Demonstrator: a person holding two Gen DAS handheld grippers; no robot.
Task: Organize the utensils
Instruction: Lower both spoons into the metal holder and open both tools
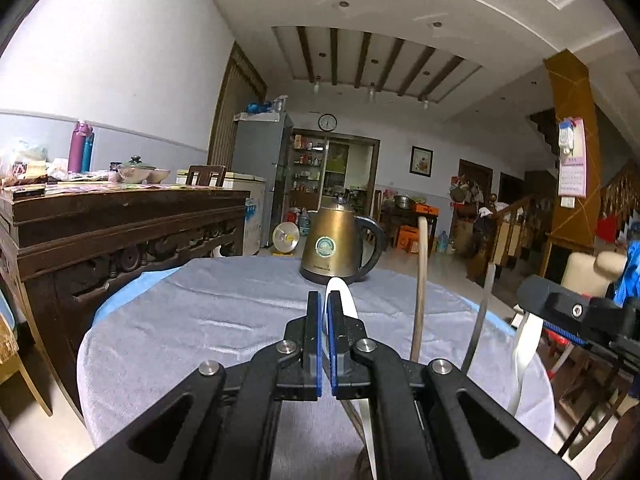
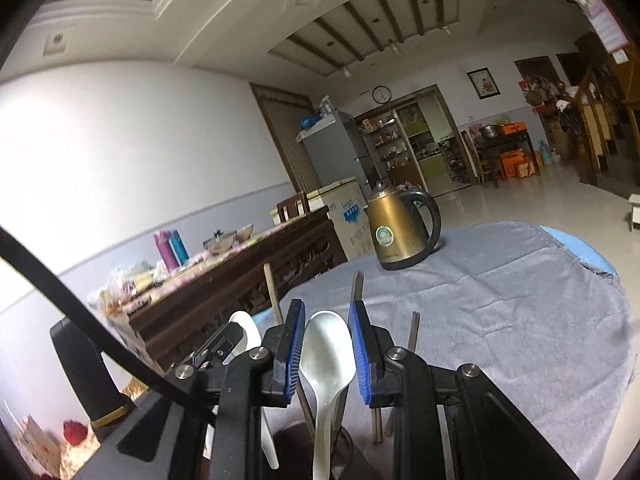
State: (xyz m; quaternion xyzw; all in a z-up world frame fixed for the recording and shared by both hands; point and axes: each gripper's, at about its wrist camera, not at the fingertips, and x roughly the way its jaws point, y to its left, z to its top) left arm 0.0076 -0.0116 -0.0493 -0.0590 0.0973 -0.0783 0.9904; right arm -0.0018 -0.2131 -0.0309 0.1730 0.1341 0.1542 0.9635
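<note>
Spoons held upright, ready for sorting
My left gripper (image 1: 325, 304) pinches one white spoon (image 1: 343, 294); my right gripper (image 2: 326, 322) brackets another spoon (image 2: 326, 350), contact unclear.

A home: fridge (image 1: 262, 168), kettle (image 1: 334, 246), wall clock (image 1: 327, 122), staircase (image 1: 516, 216)

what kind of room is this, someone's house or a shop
Most likely a lived-in home, an open dining and living area. A kettle stands on a cloth-covered table, a fridge and a wall clock sit farther back, and a wooden sideboard carries covered bowls.
</note>
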